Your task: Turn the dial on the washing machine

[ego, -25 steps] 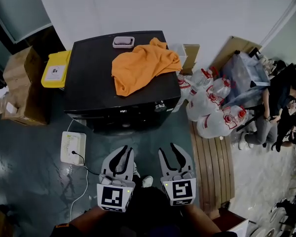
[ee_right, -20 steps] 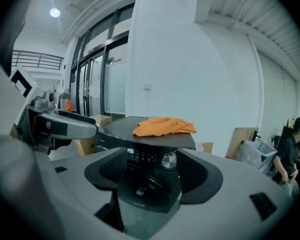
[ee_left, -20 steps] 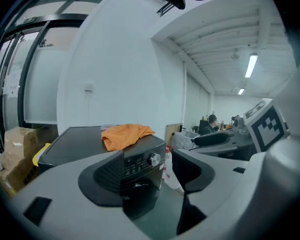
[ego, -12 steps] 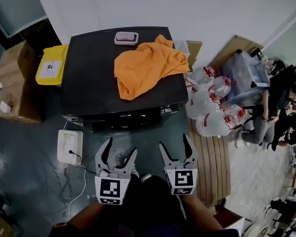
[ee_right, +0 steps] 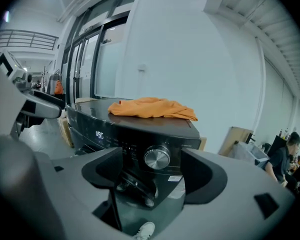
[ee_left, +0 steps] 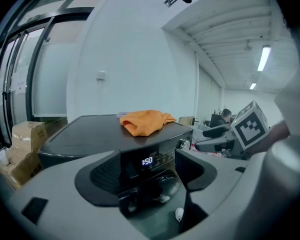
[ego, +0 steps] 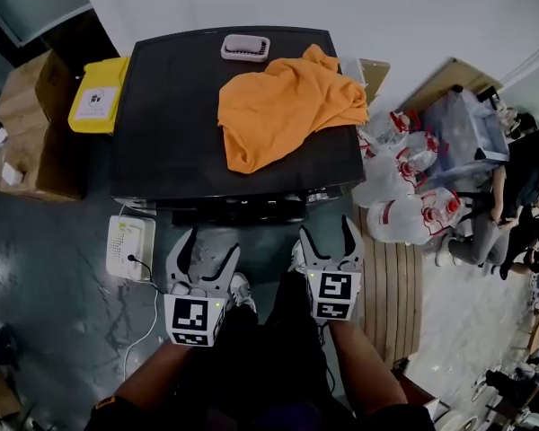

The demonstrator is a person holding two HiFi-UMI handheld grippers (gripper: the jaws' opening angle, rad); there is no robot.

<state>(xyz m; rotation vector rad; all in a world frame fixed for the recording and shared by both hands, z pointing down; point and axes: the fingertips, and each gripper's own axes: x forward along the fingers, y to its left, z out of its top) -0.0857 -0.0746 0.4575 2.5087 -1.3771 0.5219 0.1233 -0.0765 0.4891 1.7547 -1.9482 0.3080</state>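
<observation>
The black washing machine (ego: pixel 171 124) stands in front of me with an orange cloth (ego: pixel 287 106) on its lid. Its silver dial (ee_right: pixel 157 158) sits at the right end of the front panel, level with my right gripper (ee_right: pixel 152 170) and a short way beyond its open jaws. It touches neither pad. In the head view that gripper (ego: pixel 326 236) hangs before the machine's right front. My left gripper (ego: pixel 211 248) is open too and holds nothing. It faces the lit display (ee_left: pixel 147 161), and the dial (ee_left: pixel 182 144) lies to its right.
A small pale tray (ego: pixel 245 48) lies at the back of the lid. A yellow box (ego: pixel 97 106) and cardboard boxes (ego: pixel 31 133) stand to the left. A white device (ego: pixel 130 247) with a cable lies on the floor. Water jugs (ego: pixel 404 187), a wooden pallet (ego: pixel 391 285) and seated people (ego: pixel 521 214) are to the right.
Both grippers have opened wide; the left one's tips were together a second ago. Both have moved forward, closer to the machine's front.
</observation>
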